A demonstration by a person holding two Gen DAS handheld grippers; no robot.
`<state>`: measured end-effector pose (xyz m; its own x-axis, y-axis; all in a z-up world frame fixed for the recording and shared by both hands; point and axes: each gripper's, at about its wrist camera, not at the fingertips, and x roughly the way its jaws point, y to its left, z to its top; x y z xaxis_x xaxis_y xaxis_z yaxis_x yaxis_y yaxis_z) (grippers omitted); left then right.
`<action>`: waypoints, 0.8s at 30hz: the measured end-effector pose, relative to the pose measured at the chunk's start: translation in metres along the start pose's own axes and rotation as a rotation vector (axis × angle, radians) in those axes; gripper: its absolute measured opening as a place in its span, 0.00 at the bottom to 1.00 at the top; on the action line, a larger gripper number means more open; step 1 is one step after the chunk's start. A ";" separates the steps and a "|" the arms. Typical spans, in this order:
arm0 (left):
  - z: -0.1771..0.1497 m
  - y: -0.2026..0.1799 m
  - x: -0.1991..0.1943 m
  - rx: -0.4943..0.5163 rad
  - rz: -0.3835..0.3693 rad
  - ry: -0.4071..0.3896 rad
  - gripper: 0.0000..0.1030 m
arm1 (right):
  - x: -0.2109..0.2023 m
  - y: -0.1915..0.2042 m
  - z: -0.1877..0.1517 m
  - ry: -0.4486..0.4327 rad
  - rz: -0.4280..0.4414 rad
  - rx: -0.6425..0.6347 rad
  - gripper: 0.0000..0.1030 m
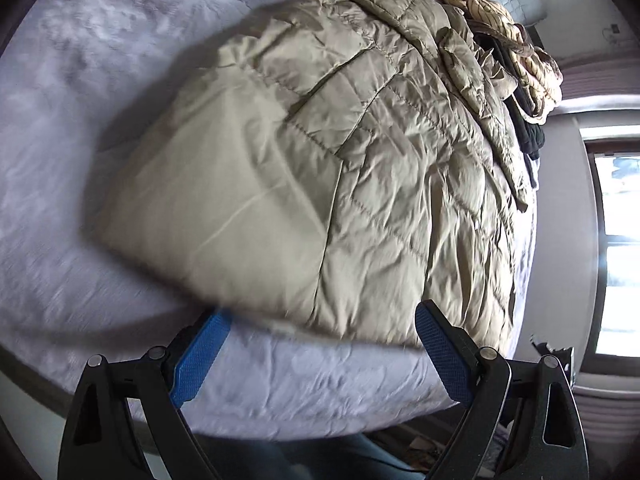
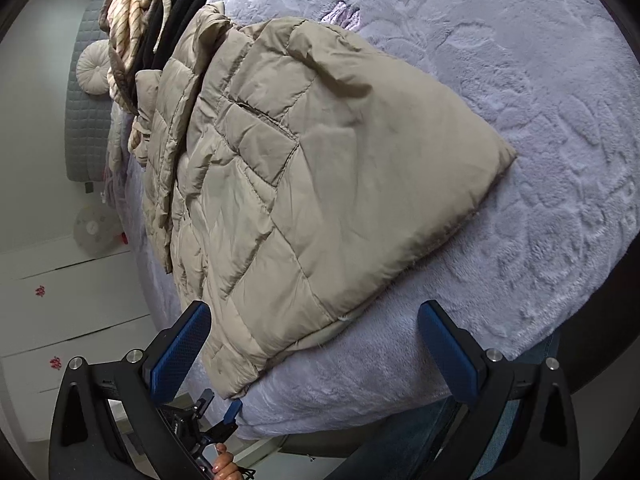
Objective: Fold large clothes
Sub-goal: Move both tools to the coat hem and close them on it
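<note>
A beige quilted puffer jacket (image 1: pixel 340 152) lies folded on a lavender fleece bed cover (image 1: pixel 60 140), with its hem near the front edge of the bed. My left gripper (image 1: pixel 324 312) is open just in front of that hem, and its blue pads (image 1: pixel 200 352) hold nothing. In the right wrist view the jacket (image 2: pixel 320 160) spreads from the bed's front edge towards the pile at the back. My right gripper (image 2: pixel 316 308) is open at the jacket's near corner, holding nothing. The left gripper (image 2: pixel 230 410) shows at the bottom of the right wrist view, held by a hand (image 2: pixel 224 468).
Beyond the jacket lie a cream striped garment (image 2: pixel 128 20) and black clothes (image 2: pixel 180 4). A grey quilted headboard (image 2: pixel 86 112) and a round cushion (image 2: pixel 92 68) sit at the bed's end. White drawers (image 2: pixel 60 320) stand beside the bed. A window (image 1: pixel 620 260) is at the right.
</note>
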<state>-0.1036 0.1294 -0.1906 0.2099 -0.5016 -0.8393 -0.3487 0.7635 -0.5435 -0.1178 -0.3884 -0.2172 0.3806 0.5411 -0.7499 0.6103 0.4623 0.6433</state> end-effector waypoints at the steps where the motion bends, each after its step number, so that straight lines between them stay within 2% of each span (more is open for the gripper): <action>1: 0.004 0.001 0.003 -0.003 -0.004 0.005 0.91 | 0.003 0.000 0.001 -0.005 0.008 0.010 1.00; 4: 0.015 0.000 0.011 -0.010 -0.019 0.024 0.91 | 0.008 0.001 0.006 -0.028 0.034 0.043 1.00; 9: 0.022 -0.006 0.017 0.037 -0.010 0.062 0.91 | 0.021 0.004 0.013 -0.054 0.050 0.096 1.00; 15: 0.026 -0.008 0.023 0.067 0.007 0.093 0.91 | 0.018 -0.005 0.007 -0.103 0.065 0.148 1.00; 16: 0.026 -0.008 0.023 0.064 0.009 0.088 0.89 | 0.018 -0.007 0.007 -0.105 0.073 0.161 0.99; 17: 0.027 -0.009 0.023 0.061 0.012 0.079 0.72 | 0.016 -0.010 0.007 -0.104 0.081 0.171 0.97; 18: 0.029 -0.010 0.024 0.064 0.016 0.073 0.58 | 0.016 -0.012 0.009 -0.099 0.088 0.183 0.92; 19: 0.031 -0.011 0.026 0.068 0.023 0.076 0.28 | 0.016 -0.013 0.010 -0.095 0.086 0.191 0.83; 20: 0.033 -0.010 0.027 0.061 0.018 0.077 0.12 | 0.016 -0.014 0.012 -0.085 0.078 0.201 0.50; 21: 0.035 -0.010 0.025 0.053 0.007 0.072 0.12 | 0.016 -0.014 0.014 -0.073 0.076 0.201 0.11; 24: 0.039 -0.025 0.005 0.065 -0.003 0.013 0.10 | 0.010 0.004 0.028 -0.040 0.071 0.117 0.08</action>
<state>-0.0586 0.1240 -0.1820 0.1988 -0.5088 -0.8376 -0.2879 0.7866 -0.5462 -0.0921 -0.4006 -0.2268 0.4519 0.5397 -0.7103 0.6569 0.3374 0.6743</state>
